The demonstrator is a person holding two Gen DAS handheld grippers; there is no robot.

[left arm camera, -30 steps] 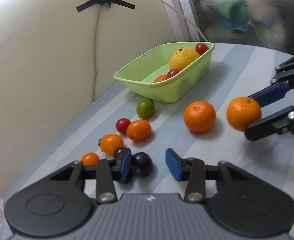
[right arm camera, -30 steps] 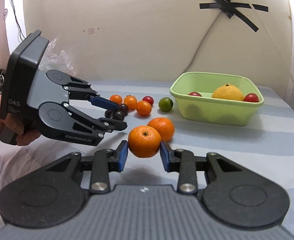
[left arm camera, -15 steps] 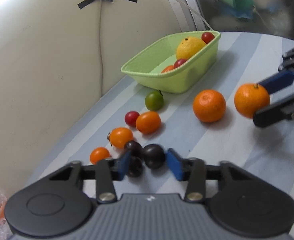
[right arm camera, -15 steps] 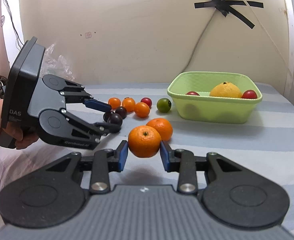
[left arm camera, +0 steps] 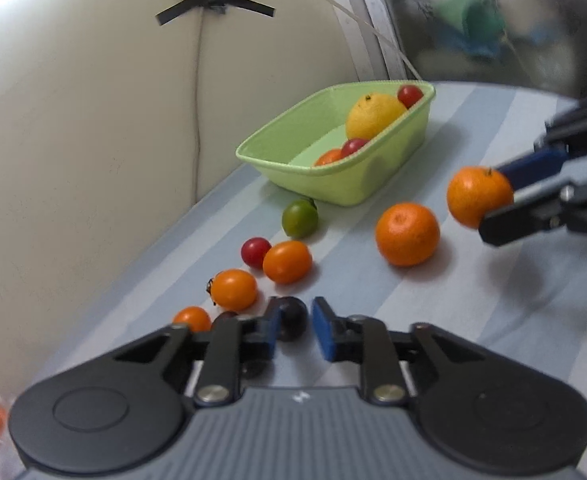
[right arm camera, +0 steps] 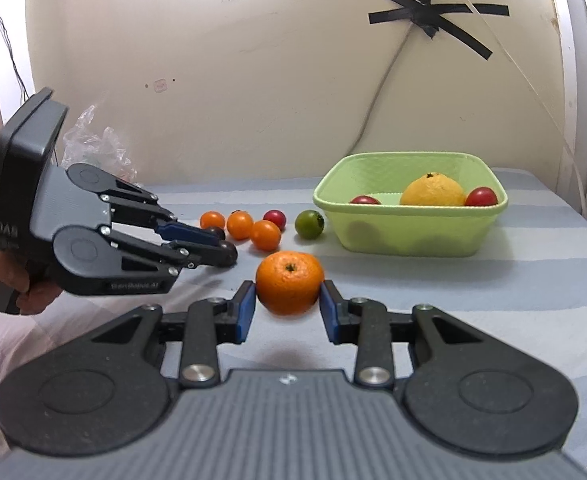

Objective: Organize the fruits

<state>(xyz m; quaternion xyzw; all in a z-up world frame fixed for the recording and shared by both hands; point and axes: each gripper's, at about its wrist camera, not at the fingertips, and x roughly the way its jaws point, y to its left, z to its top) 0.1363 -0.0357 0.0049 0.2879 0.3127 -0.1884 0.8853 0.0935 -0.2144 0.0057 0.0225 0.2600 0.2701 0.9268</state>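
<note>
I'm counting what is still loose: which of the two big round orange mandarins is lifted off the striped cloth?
The round orange mandarin clamped in the right gripper hangs above its shadow. The other orange mandarin lies free on the striped cloth.

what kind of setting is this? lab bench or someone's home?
Most likely a home, not a lab: the fruit sits on a striped cloth over a table pushed against a plain cream wall, where a cable is fixed with crossed black tape. A green plastic tub and a crumpled plastic bag fit that.
</note>
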